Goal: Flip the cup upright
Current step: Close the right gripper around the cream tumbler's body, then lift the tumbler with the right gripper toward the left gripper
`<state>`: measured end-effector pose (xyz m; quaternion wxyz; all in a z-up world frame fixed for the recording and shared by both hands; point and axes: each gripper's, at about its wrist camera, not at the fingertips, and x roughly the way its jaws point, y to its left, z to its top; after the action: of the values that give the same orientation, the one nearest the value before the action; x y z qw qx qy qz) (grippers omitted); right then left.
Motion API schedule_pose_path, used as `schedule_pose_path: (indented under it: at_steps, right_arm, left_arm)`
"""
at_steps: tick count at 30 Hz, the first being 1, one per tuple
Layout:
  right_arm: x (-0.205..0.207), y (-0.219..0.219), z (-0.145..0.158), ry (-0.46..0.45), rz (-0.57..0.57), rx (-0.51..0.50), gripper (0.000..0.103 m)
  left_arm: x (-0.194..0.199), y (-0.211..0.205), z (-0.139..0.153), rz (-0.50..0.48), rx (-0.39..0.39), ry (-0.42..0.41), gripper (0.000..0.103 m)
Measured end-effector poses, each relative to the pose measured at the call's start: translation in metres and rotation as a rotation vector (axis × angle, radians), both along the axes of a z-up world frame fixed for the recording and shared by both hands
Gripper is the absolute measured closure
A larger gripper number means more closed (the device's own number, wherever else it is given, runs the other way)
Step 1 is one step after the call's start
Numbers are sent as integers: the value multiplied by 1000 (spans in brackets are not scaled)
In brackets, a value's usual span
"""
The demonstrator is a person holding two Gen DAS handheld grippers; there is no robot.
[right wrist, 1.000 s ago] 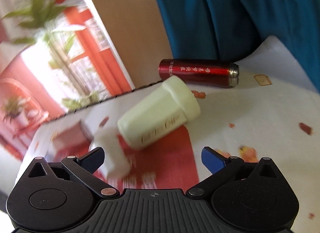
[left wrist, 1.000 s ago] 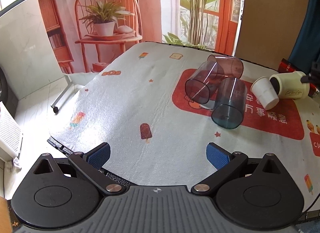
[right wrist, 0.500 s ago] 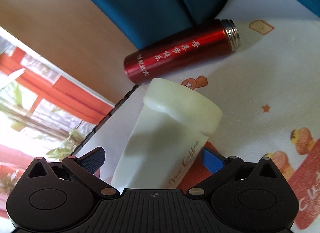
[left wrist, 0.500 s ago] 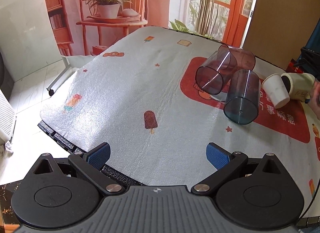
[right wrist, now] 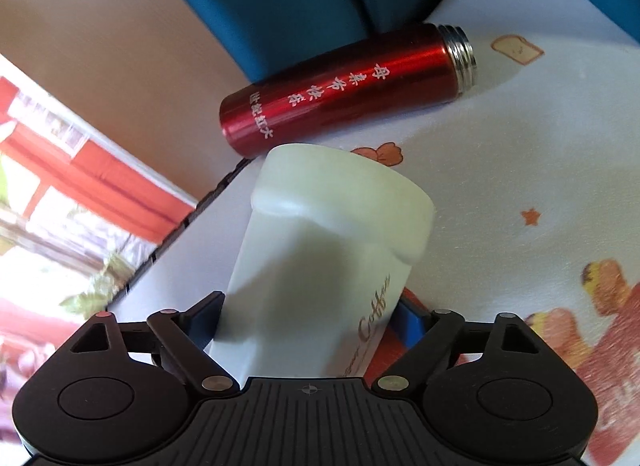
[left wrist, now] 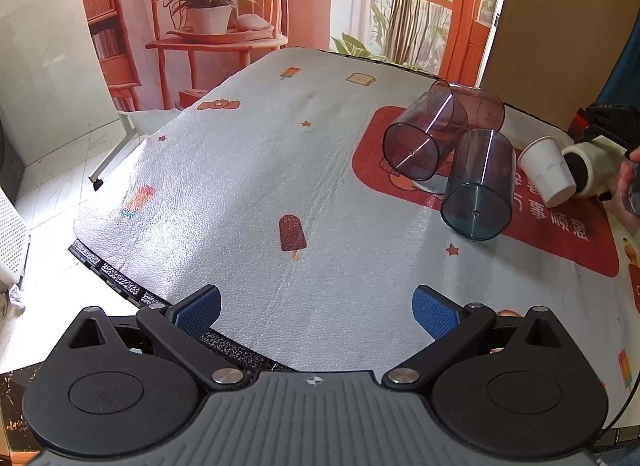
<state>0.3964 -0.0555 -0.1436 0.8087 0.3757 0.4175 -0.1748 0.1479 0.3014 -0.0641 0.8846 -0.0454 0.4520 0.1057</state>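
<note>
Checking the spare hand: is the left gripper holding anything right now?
No, the left gripper is open above the bare table mat, nothing between its fingers.

This looks like a staged recording room, not a real home. At 12 o'clock hangs a printed backdrop [left wrist: 248, 5] showing a chair, plants and red window frames, beside a plain cardboard panel [left wrist: 560, 25]. The counter [left wrist: 260, 185] wears a cartoon tablecloth, and the floor [left wrist: 44, 193] is pale tile.
</note>
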Motion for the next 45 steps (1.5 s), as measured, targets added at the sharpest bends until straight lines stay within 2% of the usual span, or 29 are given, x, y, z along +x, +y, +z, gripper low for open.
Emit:
schedule_pose_path:
  at_steps: [4,9,14,20,25,30,39,41,45]
  right_arm:
    - [-18,2,6,-5,99,-67,26]
    - [-69,3,16,-13,225,-134,29]
    - [-121,15,23,-6,330,-133,29]
    - [-175,65,30,-23,502,-143,30]
    - [-196,109,35,-25,616,-134,30]
    - [-209,139,42,-30,675,-154,30]
    - [-216,143,50,-31,712,-178,28]
    - [-213,140,51,-51,722,-177,18]
    - [-223,128,62,-92,711,-185,15]
  left_arm:
    - [-3,-6,1,-16,0,-3,0]
    - [-10,-11,3,-28,-2,0,0]
    - [-15,-14,3,-28,-10,7,0]
    - [-21,-16,5,-16,-2,-1,1]
    - [-28,-14,9,-4,6,-14,1]
    - [-30,-9,9,17,4,-14,1]
    - [-29,-8,9,27,-12,-20,1]
    - [-30,-8,9,25,-16,-22,1]
    - [-30,-12,10,15,-15,-24,1]
